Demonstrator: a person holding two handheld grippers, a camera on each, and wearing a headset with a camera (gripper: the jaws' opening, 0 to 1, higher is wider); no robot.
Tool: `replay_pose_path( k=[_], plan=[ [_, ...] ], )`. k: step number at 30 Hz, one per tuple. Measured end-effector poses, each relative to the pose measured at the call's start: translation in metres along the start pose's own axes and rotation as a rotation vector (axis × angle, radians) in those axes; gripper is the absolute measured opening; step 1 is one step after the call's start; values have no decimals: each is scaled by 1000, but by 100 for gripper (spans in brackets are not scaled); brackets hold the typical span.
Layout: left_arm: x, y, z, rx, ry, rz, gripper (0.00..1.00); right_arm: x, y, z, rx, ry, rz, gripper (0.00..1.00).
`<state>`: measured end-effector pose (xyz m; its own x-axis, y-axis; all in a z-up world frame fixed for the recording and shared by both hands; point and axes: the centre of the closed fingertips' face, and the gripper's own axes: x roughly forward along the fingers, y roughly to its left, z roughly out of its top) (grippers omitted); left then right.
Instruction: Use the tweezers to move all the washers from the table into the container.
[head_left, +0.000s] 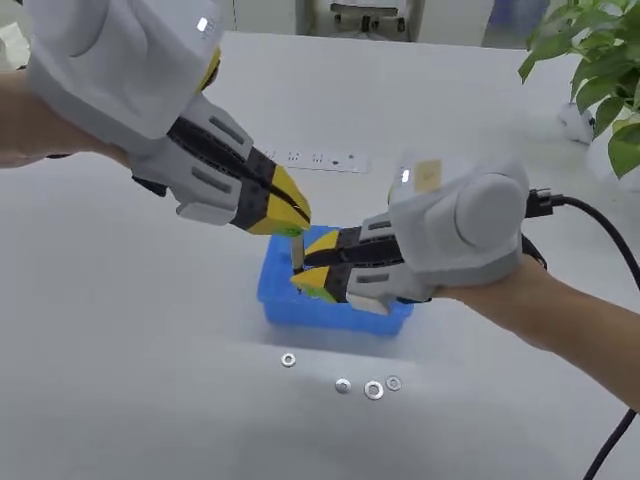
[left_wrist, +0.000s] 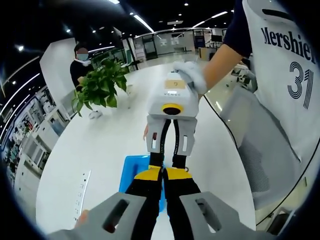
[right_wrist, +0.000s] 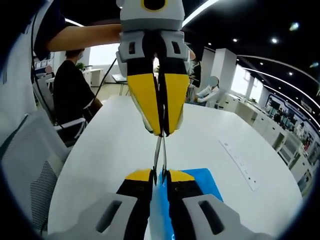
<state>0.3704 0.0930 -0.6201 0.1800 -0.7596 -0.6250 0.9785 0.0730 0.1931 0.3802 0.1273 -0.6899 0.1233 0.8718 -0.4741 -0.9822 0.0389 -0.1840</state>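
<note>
Right hand-held gripper (head_left: 305, 275): jaws drawn in to a narrow slit, clamped on one end of the tweezers (right_wrist: 159, 152). In the right gripper view the thin metal blades rise from between its yellow tips (right_wrist: 159, 176).

Left hand-held gripper (head_left: 295, 215): set higher, meeting the right one tip to tip. Its jaws are likewise pinched almost together on the opposite end of the tweezers.

The long axis of the tweezers runs straight from one gripper to the other, steeply tilted. Which end is the working tip cannot be told.

Both grippers hang above the blue container (head_left: 285, 305), which stands on the white table (head_left: 120, 330).

Four washers (head_left: 343, 385) lie loose on the table, just beside the container on the person's side and below both grippers. Three are clustered; one lies apart to the left. None is in hand.

Judgement: the right gripper is the lower and nearer; the tweezers must be swung down and towards the person.
</note>
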Motion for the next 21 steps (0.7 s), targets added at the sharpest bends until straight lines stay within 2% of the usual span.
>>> replay_pose_path(
  k=[8,19,21],
  plan=[
    [-8,-9,5,-3,-21,11,5,-1,12,7,10,-17,20,12],
    [-10,-18,-5,-23,-11,19,5,2,26,4,13,-11,42,12],
    [-9,-24,-9,-27,-5,18,5,4,30,1,14,-7,46,12]
  ],
)
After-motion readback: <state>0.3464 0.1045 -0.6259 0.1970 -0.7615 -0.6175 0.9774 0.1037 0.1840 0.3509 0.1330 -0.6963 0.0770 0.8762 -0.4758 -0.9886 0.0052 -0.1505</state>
